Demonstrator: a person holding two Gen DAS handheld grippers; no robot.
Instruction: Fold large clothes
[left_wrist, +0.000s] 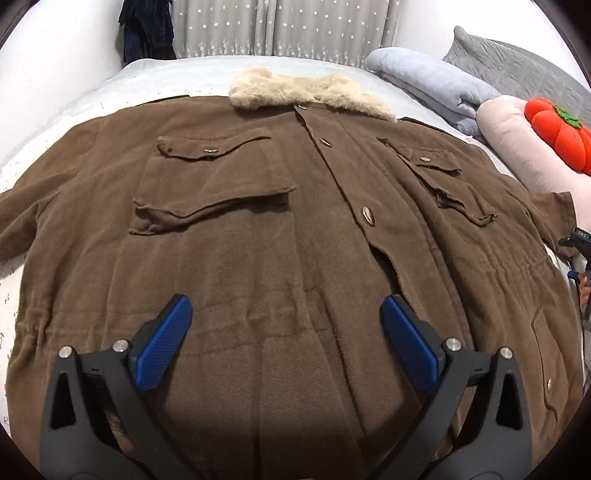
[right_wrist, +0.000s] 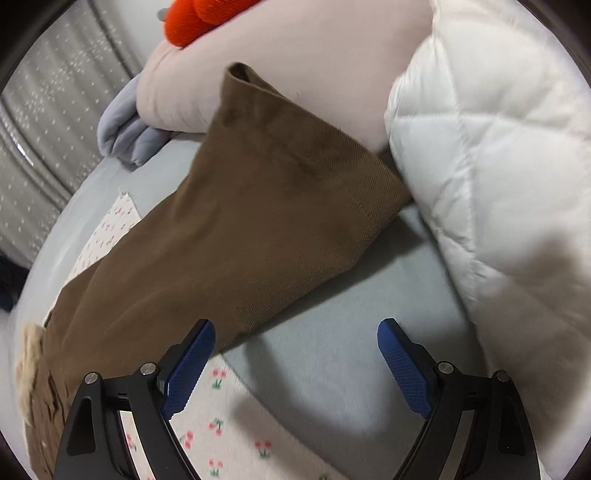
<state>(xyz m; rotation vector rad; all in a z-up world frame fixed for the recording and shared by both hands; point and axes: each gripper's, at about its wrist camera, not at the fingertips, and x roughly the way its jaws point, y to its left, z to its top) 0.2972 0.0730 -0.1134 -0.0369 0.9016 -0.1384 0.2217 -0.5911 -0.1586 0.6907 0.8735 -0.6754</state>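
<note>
The left gripper (left_wrist: 286, 314) stood wide open at the bottom of its frame, blue pads apart, holding nothing; it hung over the lower front of the brown coat (left_wrist: 258, 240), which lay spread flat on the bed (left_wrist: 166, 83), front up and buttoned, filling most of the frame; two flapped chest pockets sat at centre left and centre right, and the cream fur collar (left_wrist: 310, 92) lay at the upper centre; beyond it, at the upper right, were a folded grey blanket (left_wrist: 436, 81), a pink pillow (left_wrist: 517, 140) and an orange pumpkin plush (left_wrist: 557, 133); a star-patterned curtain (left_wrist: 277, 29) ran along the top.

The right gripper (right_wrist: 295, 360) was likewise wide open and empty at the bottom of its frame; its left pad sat just beside the coat's sleeve (right_wrist: 258, 221), which ran from lower left to the upper centre, its cuff end against the pink pillow; a white quilted duvet (right_wrist: 498, 166) filled the right side; a cherry-print sheet (right_wrist: 229, 443) showed at the bottom.
</note>
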